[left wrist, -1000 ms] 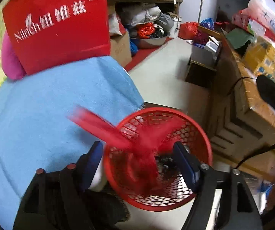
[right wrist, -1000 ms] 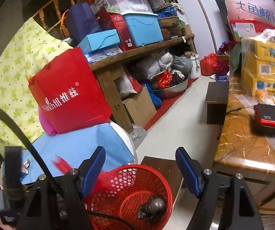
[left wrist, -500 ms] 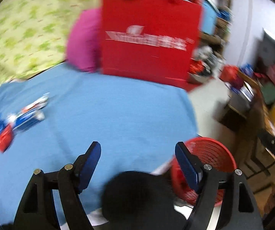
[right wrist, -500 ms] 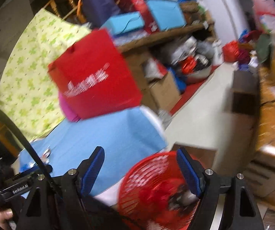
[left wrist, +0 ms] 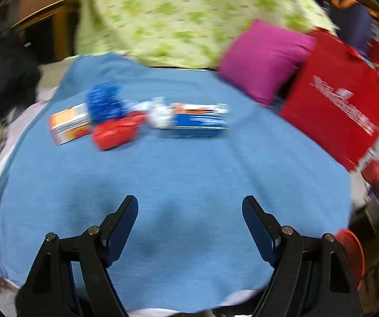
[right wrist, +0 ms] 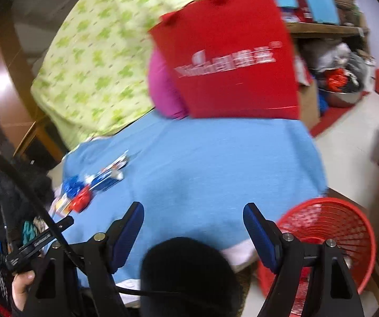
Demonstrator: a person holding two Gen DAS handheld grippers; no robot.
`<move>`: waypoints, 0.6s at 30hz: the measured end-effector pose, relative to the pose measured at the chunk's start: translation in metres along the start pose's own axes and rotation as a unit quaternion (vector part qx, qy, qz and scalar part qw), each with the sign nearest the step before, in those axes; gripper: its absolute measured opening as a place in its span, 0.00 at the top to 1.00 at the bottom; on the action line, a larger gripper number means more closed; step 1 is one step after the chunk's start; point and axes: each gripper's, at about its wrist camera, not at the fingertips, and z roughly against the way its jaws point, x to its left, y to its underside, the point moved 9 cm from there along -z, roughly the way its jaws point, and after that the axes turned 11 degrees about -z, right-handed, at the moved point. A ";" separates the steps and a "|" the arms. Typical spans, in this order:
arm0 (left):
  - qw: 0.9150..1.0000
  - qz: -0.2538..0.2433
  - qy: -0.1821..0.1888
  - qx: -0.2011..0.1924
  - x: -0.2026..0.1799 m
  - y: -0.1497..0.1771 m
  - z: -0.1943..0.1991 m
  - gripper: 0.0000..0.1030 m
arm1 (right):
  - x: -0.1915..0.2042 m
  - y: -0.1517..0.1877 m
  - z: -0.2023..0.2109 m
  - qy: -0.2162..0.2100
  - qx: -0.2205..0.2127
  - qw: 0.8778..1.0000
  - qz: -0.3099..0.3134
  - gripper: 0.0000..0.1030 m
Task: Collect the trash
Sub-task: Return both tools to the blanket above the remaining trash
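Several pieces of trash lie in a row at the far side of a blue cloth (left wrist: pixel 189 174): an orange and white box (left wrist: pixel 69 124), a blue crumpled wrapper (left wrist: pixel 104 100), a red crumpled wrapper (left wrist: pixel 116 133), a white paper wad (left wrist: pixel 159 116) and a blue and white box (left wrist: pixel 200 120). My left gripper (left wrist: pixel 190 206) hovers open and empty over the cloth, short of them. My right gripper (right wrist: pixel 193 211) is open and empty too, above the cloth's near edge. The trash pile (right wrist: pixel 91 187) lies to its far left, and the red mesh basket (right wrist: pixel 329 227) stands on the floor at its lower right.
A red paper bag (right wrist: pixel 226 63), a magenta cushion (left wrist: pixel 263 60) and a green-patterned cloth (left wrist: pixel 189 13) back the blue cloth. The red basket's rim (left wrist: pixel 353 253) shows low right in the left view. A dark rounded shape (right wrist: pixel 186 272) sits below the right gripper. A hand (right wrist: pixel 21 285) holds the other tool.
A second ago a red wrapper was dropping into the basket in front of the left gripper. Both views have since swung left, from the basket onto the blue cloth and its trash.
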 end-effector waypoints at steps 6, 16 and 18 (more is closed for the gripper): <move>0.998 0.038 -0.042 0.011 0.063 0.004 -0.015 0.21 | 0.081 0.012 -0.023 -0.063 0.023 0.995 0.070 0.22; 0.996 0.042 -0.081 0.024 0.108 -0.011 -0.042 0.21 | 0.072 0.036 -0.066 -0.054 0.074 0.994 0.062 0.22; 0.995 0.047 -0.083 0.030 0.117 -0.019 -0.055 0.21 | 0.069 0.035 -0.075 -0.051 0.081 0.994 0.059 0.22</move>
